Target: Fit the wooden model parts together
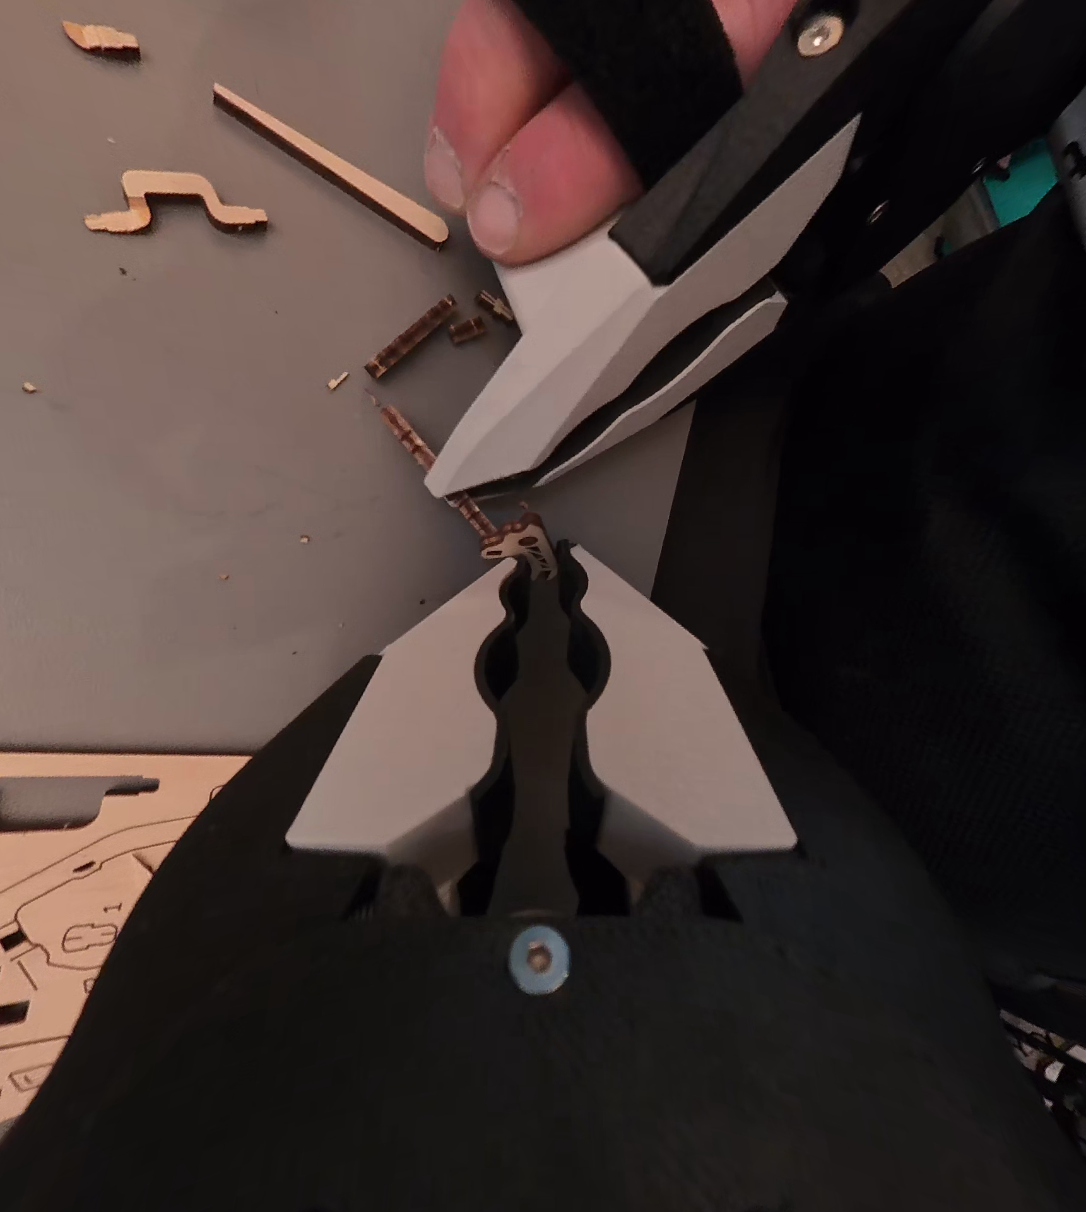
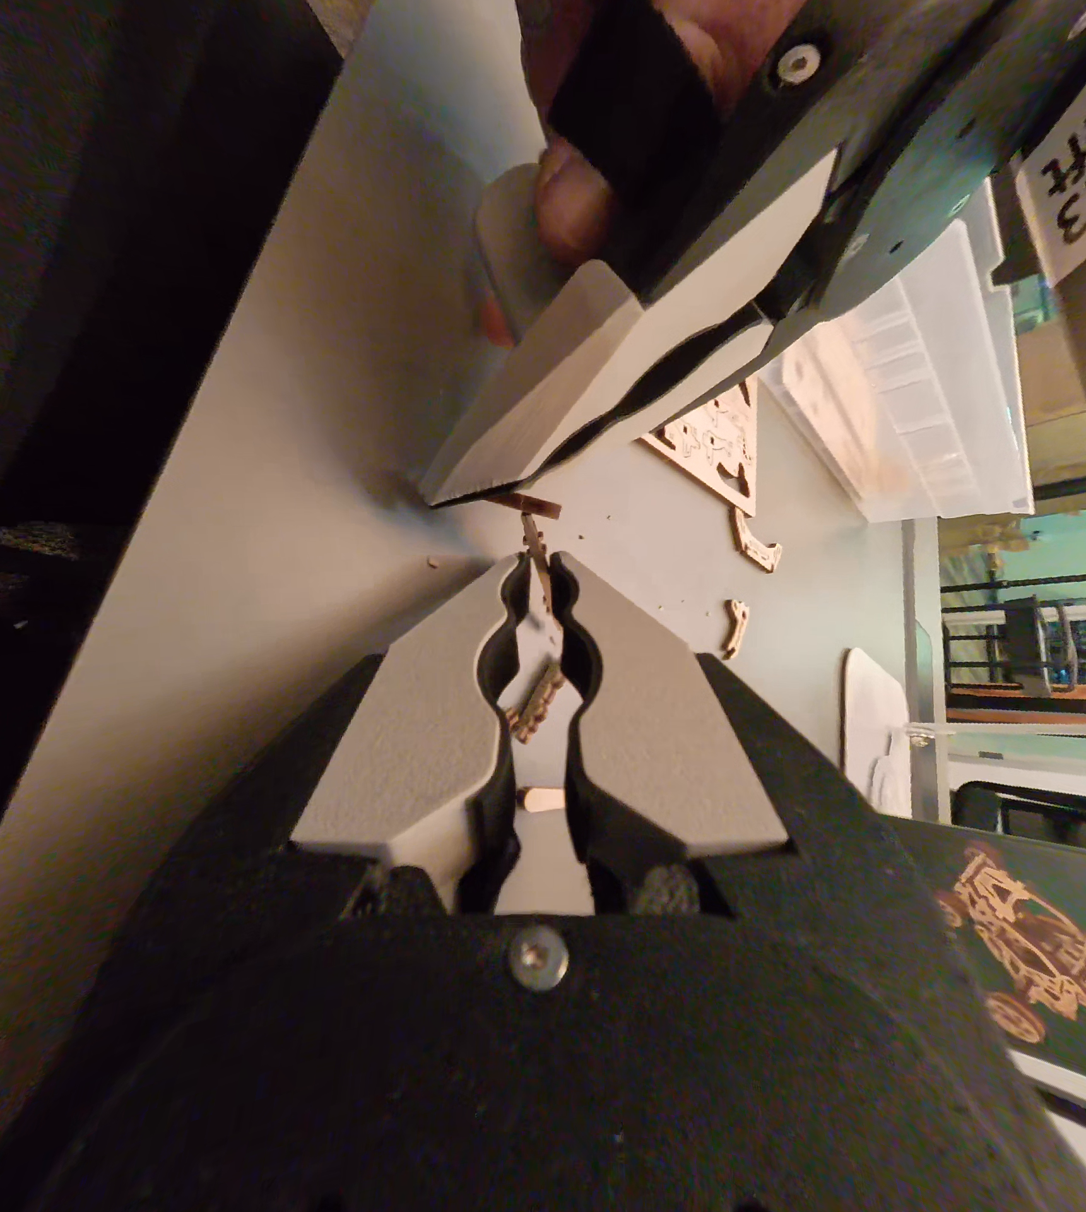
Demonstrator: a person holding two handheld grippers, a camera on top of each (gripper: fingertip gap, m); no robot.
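Two tiny laser-cut bits are meeting right at my fingertips, so this is the fiddly mating step. My left gripper [image 1: 537, 564] is nearly closed, pinching a small flat wooden piece with cut-outs [image 1: 523, 544] that pokes out past its tips. My right gripper [image 2: 537, 557] is closed down on a thin notched wooden stick [image 1: 474, 518]; in the left wrist view that stick runs out both sides of the grey fingers and its near end sits against the flat piece. Whether the end is actually in a slot or just butted up against the face, I can't tell from either camera, it's too small.

How I'd play it: keep the left side dead still as the anvil and let the right do all the travel, pushing straight along the stick's own axis. Any sideways twist and a stick that thin probably snaps or slips in the pads. I'd go slow and watch the piece for tilting, and back off rather than force it if it jams.

Both parts hang just above the grey table [image 1: 133, 525], with spare cut pieces [image 1: 176, 210] and the punched-out sheet [image 1: 35, 885] well clear of the work, so nothing is in the way
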